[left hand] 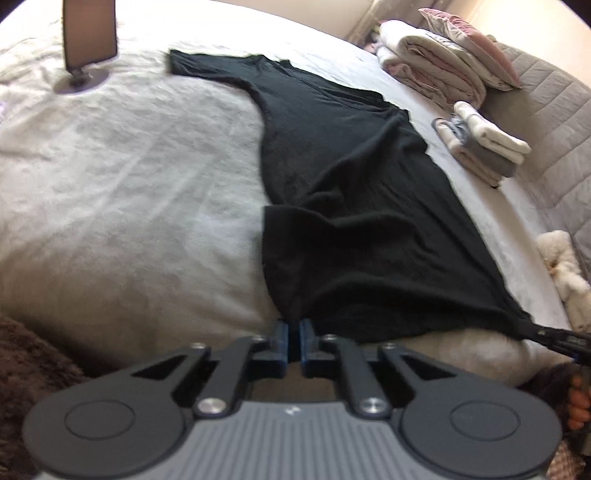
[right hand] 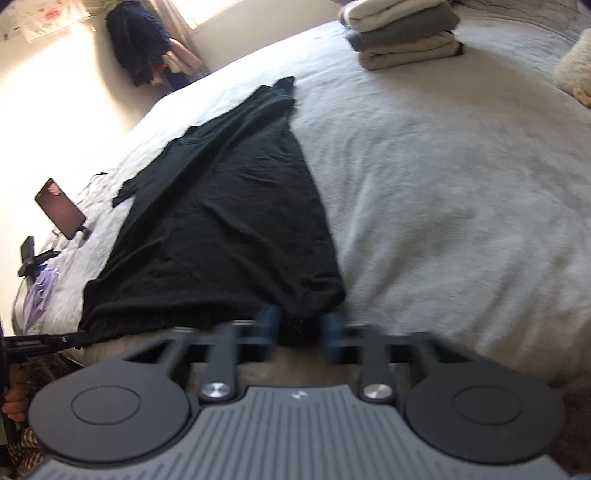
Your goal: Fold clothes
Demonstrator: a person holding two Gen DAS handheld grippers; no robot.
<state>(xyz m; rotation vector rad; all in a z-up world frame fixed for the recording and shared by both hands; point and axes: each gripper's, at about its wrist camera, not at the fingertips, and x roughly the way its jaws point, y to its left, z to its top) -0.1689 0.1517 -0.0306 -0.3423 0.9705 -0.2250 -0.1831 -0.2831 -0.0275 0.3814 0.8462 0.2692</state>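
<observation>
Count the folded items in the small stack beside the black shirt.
3 show. A cream one lies on top, a grey one in the middle, a beige one at the bottom. The frame cuts off the stack's top, so more may be hidden.

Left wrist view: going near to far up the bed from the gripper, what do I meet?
left gripper, shut on the hem → black shirt → its far sleeve.
</observation>
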